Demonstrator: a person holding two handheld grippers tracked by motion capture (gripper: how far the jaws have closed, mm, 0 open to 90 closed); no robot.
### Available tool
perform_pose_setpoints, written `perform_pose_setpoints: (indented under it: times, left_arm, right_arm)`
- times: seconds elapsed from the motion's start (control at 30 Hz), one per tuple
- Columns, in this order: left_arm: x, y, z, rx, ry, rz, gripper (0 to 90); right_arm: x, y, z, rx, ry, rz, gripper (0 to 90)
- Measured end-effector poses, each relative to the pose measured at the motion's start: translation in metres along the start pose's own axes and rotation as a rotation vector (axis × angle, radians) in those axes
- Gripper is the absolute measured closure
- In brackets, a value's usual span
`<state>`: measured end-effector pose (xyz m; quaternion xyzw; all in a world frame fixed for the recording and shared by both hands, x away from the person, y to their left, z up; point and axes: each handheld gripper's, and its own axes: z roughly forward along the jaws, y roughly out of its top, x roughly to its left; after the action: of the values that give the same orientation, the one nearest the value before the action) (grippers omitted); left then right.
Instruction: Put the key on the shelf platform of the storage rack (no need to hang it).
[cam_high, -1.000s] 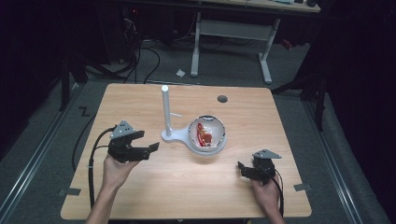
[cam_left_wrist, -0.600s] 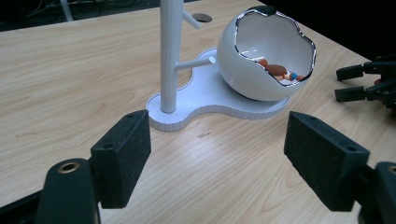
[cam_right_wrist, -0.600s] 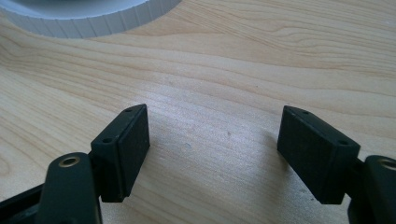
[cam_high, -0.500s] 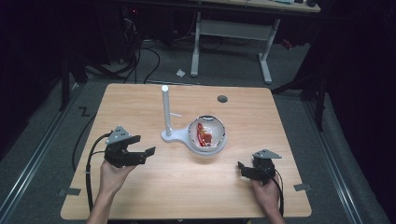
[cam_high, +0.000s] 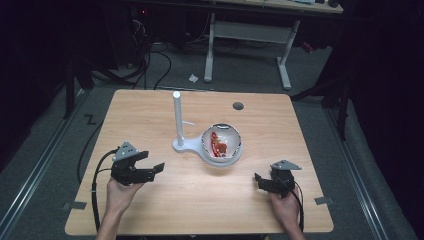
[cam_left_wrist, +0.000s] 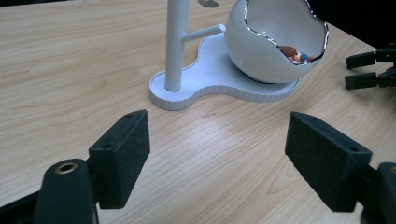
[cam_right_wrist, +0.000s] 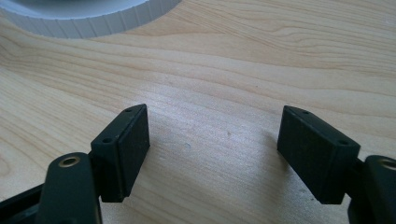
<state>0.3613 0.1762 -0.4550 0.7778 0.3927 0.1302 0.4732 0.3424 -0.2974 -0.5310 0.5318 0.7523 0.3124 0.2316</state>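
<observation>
Left of the white stand, the left tongs hover level, open and empty; right tongs rest open beside its egg-shaped bowl.

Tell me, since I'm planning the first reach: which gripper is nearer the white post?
The left gripper. The post stands on the bowl's left side; the right gripper sits past the bowl.

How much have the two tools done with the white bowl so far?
Nothing looks done yet: the white bowl sits on its white stand, red and orange bits inside. In hand: nothing; the left tool and right tool are open and empty. Reaching and gripping remain.
</observation>
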Motion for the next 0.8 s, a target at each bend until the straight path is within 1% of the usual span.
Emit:
perform_pose_setpoints:
  times: [0.27,0.43,0.8]
  left_arm:
    - [0.002,-0.011,0.005,0.011,0.014,-0.012,22.3]
    - [0.003,-0.017,0.008,0.014,0.010,-0.023,22.4]
    - [0.002,-0.028,0.016,0.029,0.007,-0.035,22.3]
  right_arm:
    - [0.000,0.000,0.000,0.000,0.000,0.000,25.4]
    - [0.000,0.000,0.000,0.000,0.000,0.000,25.4]
    - [0.000,0.000,0.000,0.000,0.000,0.000,25.4]
